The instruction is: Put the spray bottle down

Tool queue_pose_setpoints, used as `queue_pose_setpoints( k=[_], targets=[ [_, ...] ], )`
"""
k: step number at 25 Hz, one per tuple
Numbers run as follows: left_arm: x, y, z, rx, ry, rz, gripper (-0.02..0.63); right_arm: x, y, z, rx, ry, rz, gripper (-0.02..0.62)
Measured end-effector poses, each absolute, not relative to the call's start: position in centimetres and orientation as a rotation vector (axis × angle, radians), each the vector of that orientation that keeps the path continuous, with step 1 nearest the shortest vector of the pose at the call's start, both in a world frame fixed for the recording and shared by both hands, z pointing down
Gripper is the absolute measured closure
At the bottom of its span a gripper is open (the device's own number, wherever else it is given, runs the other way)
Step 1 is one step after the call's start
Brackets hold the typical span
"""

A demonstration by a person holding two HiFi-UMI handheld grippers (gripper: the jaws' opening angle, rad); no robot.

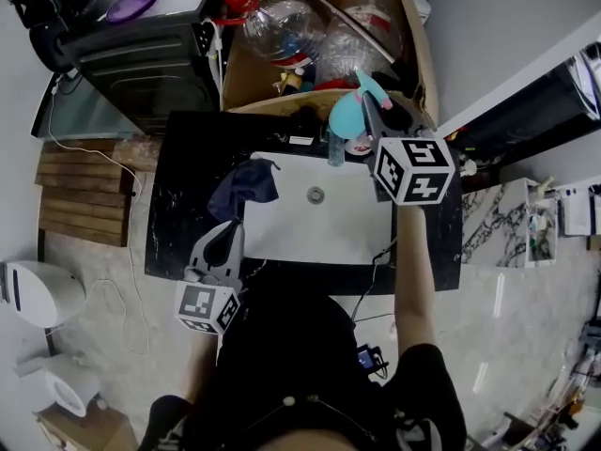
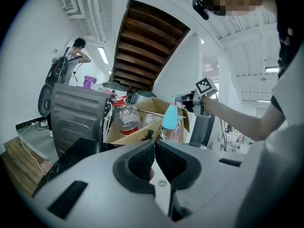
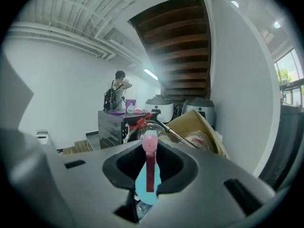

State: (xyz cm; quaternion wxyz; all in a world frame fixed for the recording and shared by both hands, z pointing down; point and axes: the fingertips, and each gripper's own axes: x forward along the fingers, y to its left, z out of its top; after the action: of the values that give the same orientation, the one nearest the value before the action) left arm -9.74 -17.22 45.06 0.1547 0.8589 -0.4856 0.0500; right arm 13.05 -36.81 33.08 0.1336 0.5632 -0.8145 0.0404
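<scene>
Near: left gripper [image 1: 223, 242], jaws closed together, empty, at the worktop [image 1: 183, 186] front. Far: right gripper [image 1: 374, 120], jaws clamped near the spray bottle [image 1: 347, 116] head, above the sink [image 1: 319, 228] rear rim. The bottle is probably light, rigid, smooth plastic; the neck grips best.

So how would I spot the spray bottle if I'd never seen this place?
Find the white sink set in the black counter, with a cardboard box of clear plastic bottles behind it. Over the sink's far rim, in front of that box, the right tool grips the spray bottle. It is the only light blue bottle with a pink spray head; its neighbours are clear.
</scene>
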Motion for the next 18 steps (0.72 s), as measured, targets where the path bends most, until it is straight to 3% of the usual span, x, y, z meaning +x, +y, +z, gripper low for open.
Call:
queue_pose_setpoints(
  k=[18],
  targets=[
    [-10.5,-17.8,45.5,2.392,-1.479,0.142,0.595,12.8,-39.7,33.8,1.537,-2.417,0.118,0.525]
  ],
)
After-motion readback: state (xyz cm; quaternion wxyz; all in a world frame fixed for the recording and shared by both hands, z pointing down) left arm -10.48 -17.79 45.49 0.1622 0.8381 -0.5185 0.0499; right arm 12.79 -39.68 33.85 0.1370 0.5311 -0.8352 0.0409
